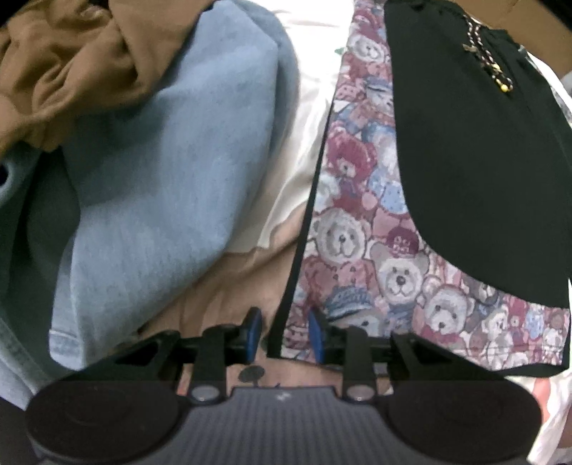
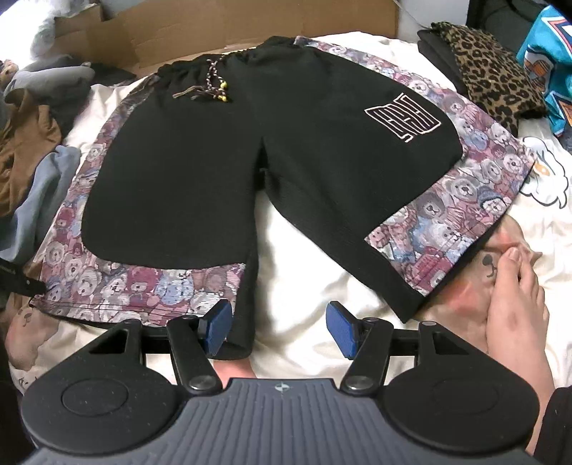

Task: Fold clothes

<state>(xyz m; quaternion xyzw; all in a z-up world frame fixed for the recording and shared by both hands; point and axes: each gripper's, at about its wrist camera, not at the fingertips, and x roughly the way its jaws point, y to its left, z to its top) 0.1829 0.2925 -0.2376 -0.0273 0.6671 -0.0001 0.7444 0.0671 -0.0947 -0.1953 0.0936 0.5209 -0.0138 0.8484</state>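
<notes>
A pair of black shorts with teddy-bear print side panels lies spread flat on a cream bedsheet, waistband at the far end. In the left wrist view the bear panel of the left leg fills the right side. My left gripper is partly open, its pads either side of the black hem corner of that leg, with a gap showing. My right gripper is open at the inner hem of the left leg; its left pad touches the black edge.
A blue garment and a brown one are heaped at the left of the shorts. A leopard-print garment and a teal item lie at the far right. A bare foot rests on the sheet at the right. A cardboard box stands behind.
</notes>
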